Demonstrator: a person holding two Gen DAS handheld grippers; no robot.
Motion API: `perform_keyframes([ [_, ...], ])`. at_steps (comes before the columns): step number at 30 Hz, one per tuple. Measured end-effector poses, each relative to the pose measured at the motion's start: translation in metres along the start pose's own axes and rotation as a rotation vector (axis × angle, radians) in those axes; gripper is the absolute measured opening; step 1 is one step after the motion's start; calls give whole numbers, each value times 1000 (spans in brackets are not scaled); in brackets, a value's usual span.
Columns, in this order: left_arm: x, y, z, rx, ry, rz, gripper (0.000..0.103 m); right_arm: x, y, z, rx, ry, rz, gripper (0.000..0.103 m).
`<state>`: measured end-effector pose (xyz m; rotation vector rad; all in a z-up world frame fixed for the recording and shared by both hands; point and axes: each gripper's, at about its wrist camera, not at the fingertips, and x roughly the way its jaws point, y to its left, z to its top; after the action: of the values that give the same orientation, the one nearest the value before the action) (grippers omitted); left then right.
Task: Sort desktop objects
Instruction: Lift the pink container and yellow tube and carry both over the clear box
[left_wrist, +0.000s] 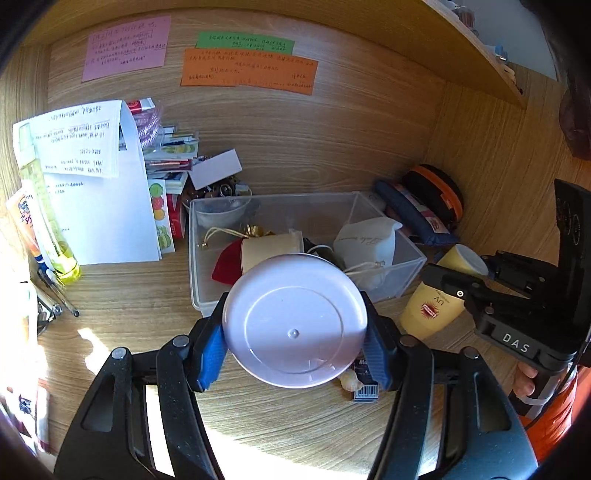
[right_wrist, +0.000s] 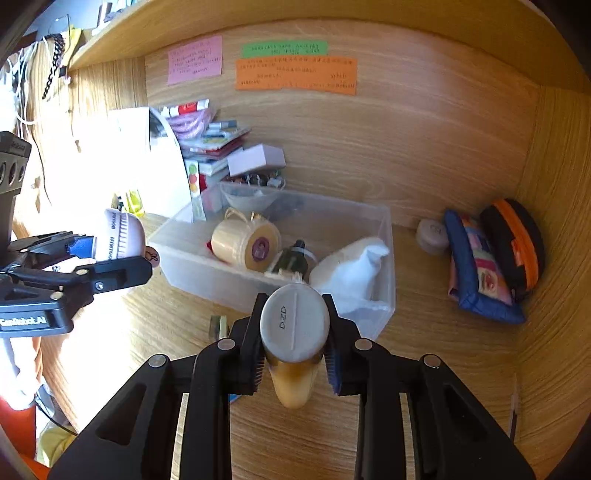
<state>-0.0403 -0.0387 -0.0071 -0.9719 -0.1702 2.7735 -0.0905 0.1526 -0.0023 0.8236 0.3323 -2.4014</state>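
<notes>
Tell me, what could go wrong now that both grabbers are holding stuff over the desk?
1. The left gripper pinches the round white jar only at its edges, so it might slip out.
2. The right gripper holds the yellow tube near its cap end, so the tube could swing or slide.
3. The clear box is already crowded, so something dropped in might bounce off the white pouch.

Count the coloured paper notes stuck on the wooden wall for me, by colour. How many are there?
Pink note: 1
Green note: 1
Orange note: 1
Total: 3
</notes>
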Motion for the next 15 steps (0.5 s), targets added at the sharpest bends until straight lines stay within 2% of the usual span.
perform_keyframes([
  [8,-1,9,28,-6,-26,9,63,-21,-6,39,2,-94,19,24],
  [15,6,21,49,-11,-33,22,63,-18,-11,65,15,-136,21,24],
])
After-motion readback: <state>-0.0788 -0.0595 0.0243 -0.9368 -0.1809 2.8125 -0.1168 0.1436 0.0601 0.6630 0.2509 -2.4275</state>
